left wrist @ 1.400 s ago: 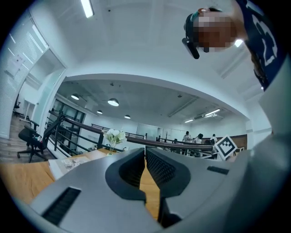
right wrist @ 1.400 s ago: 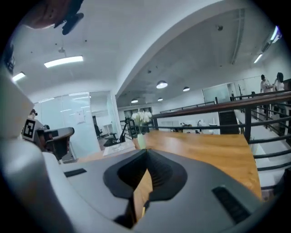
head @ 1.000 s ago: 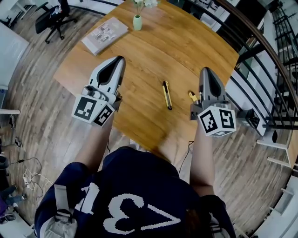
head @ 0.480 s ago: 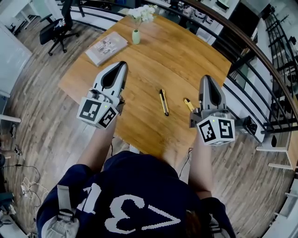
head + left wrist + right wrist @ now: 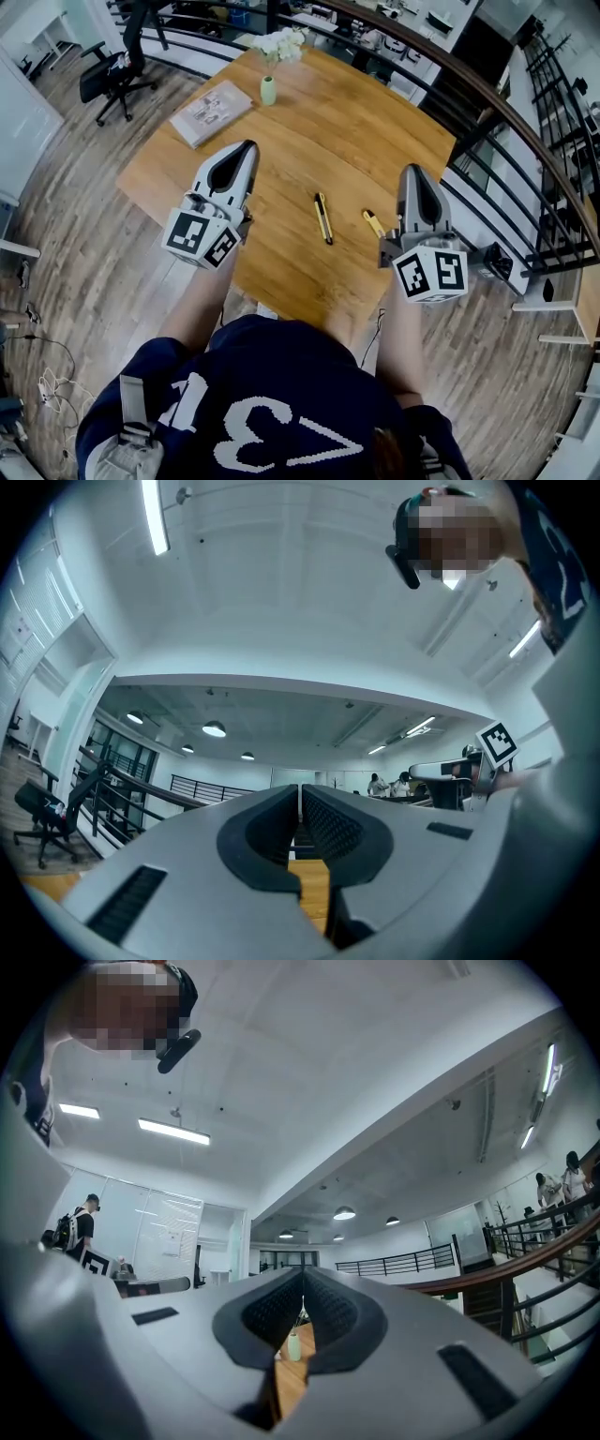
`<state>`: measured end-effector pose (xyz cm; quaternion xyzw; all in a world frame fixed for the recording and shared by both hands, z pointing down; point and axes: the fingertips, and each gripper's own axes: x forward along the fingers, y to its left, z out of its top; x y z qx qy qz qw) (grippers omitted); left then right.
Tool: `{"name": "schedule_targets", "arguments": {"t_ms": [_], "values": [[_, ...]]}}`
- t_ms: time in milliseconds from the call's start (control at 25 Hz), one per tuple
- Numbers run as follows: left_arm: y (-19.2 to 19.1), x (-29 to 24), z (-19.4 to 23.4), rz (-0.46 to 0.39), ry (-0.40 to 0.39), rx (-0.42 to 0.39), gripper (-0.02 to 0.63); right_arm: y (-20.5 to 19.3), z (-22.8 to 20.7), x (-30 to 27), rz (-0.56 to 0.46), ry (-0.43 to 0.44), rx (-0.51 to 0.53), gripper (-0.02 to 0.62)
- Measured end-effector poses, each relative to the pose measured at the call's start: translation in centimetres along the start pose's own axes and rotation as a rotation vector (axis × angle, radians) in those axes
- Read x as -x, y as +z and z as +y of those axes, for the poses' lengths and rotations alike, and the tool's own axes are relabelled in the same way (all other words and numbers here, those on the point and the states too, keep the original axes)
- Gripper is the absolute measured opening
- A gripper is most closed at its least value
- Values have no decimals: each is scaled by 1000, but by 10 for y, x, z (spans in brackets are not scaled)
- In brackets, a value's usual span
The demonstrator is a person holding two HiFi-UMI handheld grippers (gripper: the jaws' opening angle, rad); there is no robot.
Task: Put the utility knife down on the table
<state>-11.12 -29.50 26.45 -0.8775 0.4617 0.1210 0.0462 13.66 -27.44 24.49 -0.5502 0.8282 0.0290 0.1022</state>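
Note:
A black and yellow utility knife point(image 5: 322, 217) lies flat on the wooden table point(image 5: 375, 122), between my two grippers and apart from both. A smaller yellow tool point(image 5: 373, 224) lies just left of my right gripper point(image 5: 412, 174). The right gripper is shut and empty, raised above the table's near right part. My left gripper point(image 5: 246, 150) is shut and empty too, raised over the table's near left side. Both gripper views look over the room, tilted slightly upward; the left gripper point(image 5: 300, 794) and right gripper point(image 5: 303, 1281) show their jaws meeting at the tips with nothing held.
A small green vase point(image 5: 268, 90) with white flowers and a magazine point(image 5: 212, 112) sit at the table's far left. A dark railing point(image 5: 506, 122) curves past the right side. An office chair point(image 5: 117, 66) stands far left on the floor.
Both grippers have risen above the table and stay shut. The knife and the yellow tool lie where they were; the view has shifted, showing more of the far table.

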Motion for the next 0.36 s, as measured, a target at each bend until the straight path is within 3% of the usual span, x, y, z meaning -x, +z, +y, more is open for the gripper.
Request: {"name": "schedule_targets", "arguments": {"t_ms": [120,360], "values": [[1,0,-4,-7,-1,-41,23,3,1,2,-5,10,-2,25],[-4,-2,-5,2,1,-27,23,6,1,4,-19,22,-5,25]]}}
